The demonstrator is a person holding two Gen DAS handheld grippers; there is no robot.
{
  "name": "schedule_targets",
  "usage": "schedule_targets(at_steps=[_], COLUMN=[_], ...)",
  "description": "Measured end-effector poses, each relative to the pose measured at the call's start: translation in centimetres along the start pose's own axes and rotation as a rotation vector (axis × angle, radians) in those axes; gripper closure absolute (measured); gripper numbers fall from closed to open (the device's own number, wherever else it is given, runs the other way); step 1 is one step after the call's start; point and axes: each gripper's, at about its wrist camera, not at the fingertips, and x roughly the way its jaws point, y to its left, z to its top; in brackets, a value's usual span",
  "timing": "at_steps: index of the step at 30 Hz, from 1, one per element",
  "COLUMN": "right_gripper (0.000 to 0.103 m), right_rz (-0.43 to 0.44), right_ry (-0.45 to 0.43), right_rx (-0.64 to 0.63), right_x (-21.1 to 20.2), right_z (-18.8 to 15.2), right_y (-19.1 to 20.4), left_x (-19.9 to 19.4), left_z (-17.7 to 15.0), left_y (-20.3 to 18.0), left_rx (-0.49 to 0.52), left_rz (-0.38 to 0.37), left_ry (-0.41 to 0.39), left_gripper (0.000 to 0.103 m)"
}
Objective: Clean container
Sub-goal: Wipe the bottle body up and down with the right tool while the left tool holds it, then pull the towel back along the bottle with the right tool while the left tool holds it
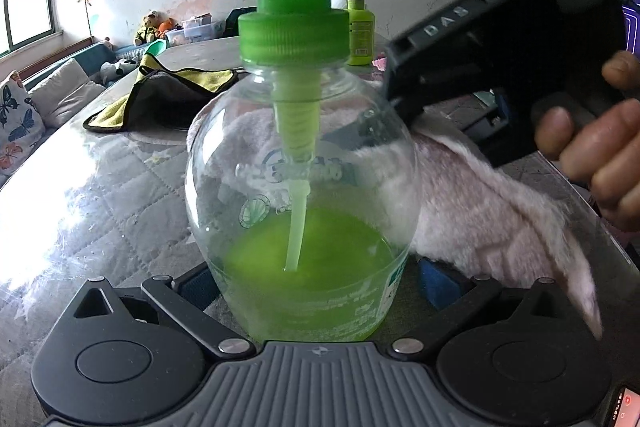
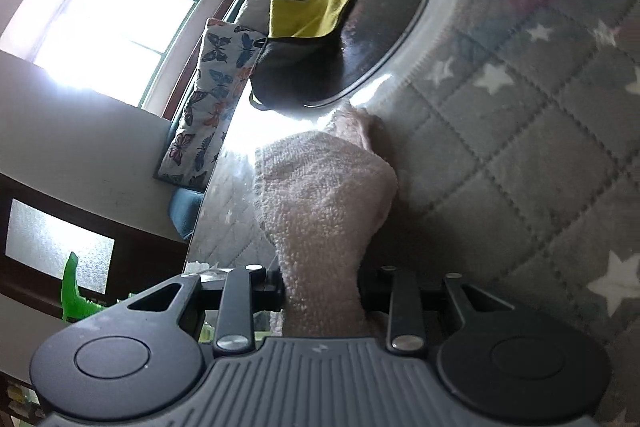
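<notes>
Soap bottle (image 1: 300,187) upright between left hand-held gripper (image 1: 308,279) jaws — pink towel (image 1: 480,203) alongside

clear glossy plastic bottle (image 1: 300,167), fluffy pink towel (image 2: 320,195)

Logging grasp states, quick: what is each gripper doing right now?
Left gripper: shut on the clear plastic pump bottle of green liquid.
Right gripper: shut on the pale pink terry towel.
</notes>
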Motion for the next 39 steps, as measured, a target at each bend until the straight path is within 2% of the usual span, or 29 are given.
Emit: schedule_targets(at_steps=[6,12,16,31,39], right_gripper=[0.073,0.073,0.073,0.073,0.073], right_rz=[-0.005,0.071,0.092,0.002,-0.026], right_ry=[-0.012,-0.063,-0.064,-0.009,-0.046], right_rx=[-0.006,-0.069,-0.108,-0.002,0.012], right_x=[-1.3,-3.9,-3.8,-1.2,-2.7], right_z=[-0.7,-0.2,0.3,-0.7,-0.9], right_y=[0.4,3.2,4.5,-0.1,-0.8], left_x=[-0.1,-0.2,-0.3,-0.2,-0.7], left_z=[0.4,0.4,0.4,0.4,0.6], left_y=[-0.8,-1.0,-1.1,-1.0,-1.9], left_rx=[0.002,0.001,0.000,-0.002,-0.083], left_rz=[0.001,0.001,0.000,0.002,0.089], left_ry=[0.001,0.001,0.001,0.002,0.034], left_gripper=[0.000,0.000,0.000,0.000,0.000])
